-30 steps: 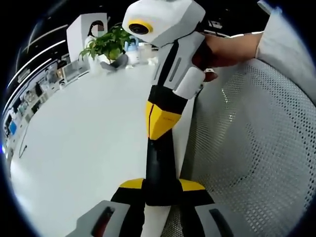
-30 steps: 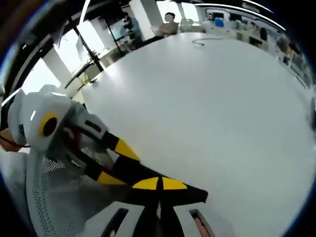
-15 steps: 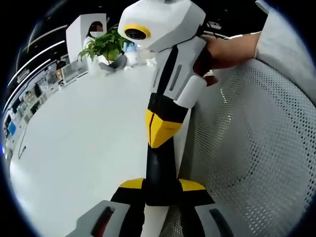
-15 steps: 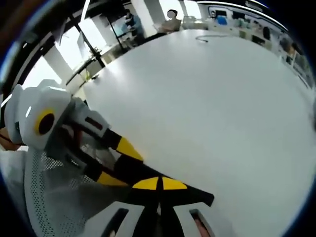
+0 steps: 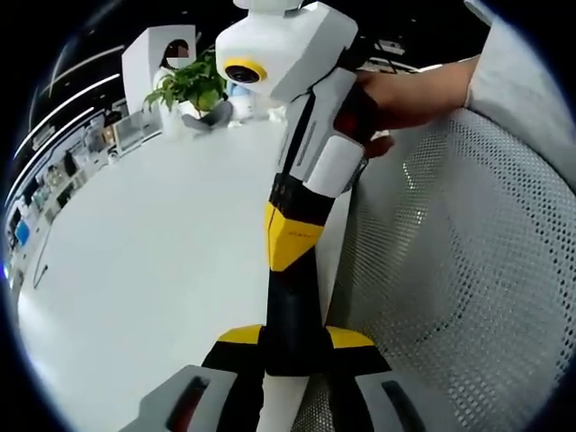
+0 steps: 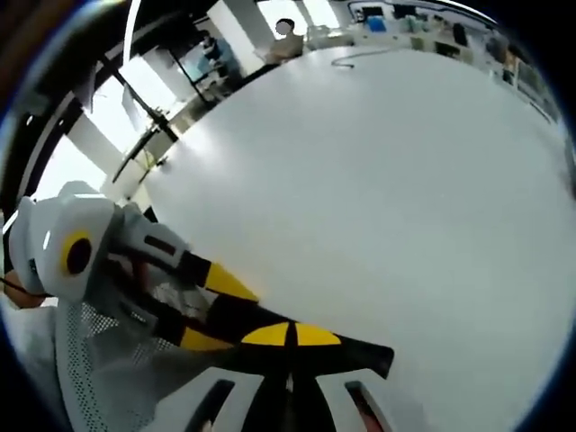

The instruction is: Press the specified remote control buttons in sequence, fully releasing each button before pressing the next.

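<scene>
In the left gripper view our left gripper has its two yellow-edged jaws clamped on a long black remote control, which stands up between them. The right gripper comes down from above with its jaws together in one yellow wedge. That wedge appears to meet the far end of the remote, though we cannot tell whether it bears on a button, since no buttons can be made out. Beyond it a hand grips the right gripper's white body, with a grey sleeve behind. A white perforated mesh surface lies to the right and a white table to the left. A green plant stands at the table's far edge. The right gripper view gives the other side. There the right gripper shows its two yellow pads shut against each other, set on the remote control, which runs crosswise under them with one dark end sticking out to the right. The left gripper reaches in from the left, a yellow tip on each side of the black bar. This view alone lays out the table in full, with a thin cable near its far edge, a seated person beyond it, and bright windows to the left. The mesh shows here beneath the left gripper.
</scene>
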{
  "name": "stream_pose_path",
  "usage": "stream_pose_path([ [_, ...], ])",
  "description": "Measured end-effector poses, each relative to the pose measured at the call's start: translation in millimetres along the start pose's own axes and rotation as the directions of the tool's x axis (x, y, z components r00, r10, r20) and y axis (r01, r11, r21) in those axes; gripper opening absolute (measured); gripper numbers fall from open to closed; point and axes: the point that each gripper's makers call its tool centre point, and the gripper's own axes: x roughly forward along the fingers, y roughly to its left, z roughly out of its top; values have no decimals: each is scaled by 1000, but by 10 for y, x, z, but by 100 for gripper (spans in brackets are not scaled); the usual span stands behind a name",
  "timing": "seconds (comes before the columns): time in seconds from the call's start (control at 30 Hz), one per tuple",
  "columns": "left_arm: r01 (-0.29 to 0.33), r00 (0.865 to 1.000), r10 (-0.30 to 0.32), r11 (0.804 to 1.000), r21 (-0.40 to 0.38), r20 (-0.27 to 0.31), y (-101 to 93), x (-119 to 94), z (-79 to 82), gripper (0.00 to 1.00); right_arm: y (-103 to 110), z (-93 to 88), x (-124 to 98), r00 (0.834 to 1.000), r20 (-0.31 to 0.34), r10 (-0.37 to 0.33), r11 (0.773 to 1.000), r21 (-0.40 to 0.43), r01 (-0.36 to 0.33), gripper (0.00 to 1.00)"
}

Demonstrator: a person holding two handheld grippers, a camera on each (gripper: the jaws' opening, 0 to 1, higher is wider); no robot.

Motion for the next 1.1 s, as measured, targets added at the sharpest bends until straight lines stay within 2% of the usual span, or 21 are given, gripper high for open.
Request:
stream_pose_path([
  [0.27,3,1000,-3,1000,13,-7,-1,5,0,25,1,-19,-24,999,-37,-12,1000,-17,12,0],
  [0.47,3,1000,-3,1000,7,-7,1,4,-1,25,-105,-23,-76,997,-40,-62,998,-31,61,0],
  [0.57,4,1000,-4,1000,13,-14,1,4,-3,25,-55,-45,-105,998,-55,-23,1000,14,24,0],
  [0.67,3,1000,-3,1000,9,-18,5,5,-7,25,-25,-79,-104,997,-73,-7,1000,19,8,0],
  [1.1,2,1000,-2,1000,21,-15,4,6,-7,25,39,-109,-70,996,-87,-6,998,-64,1,0],
])
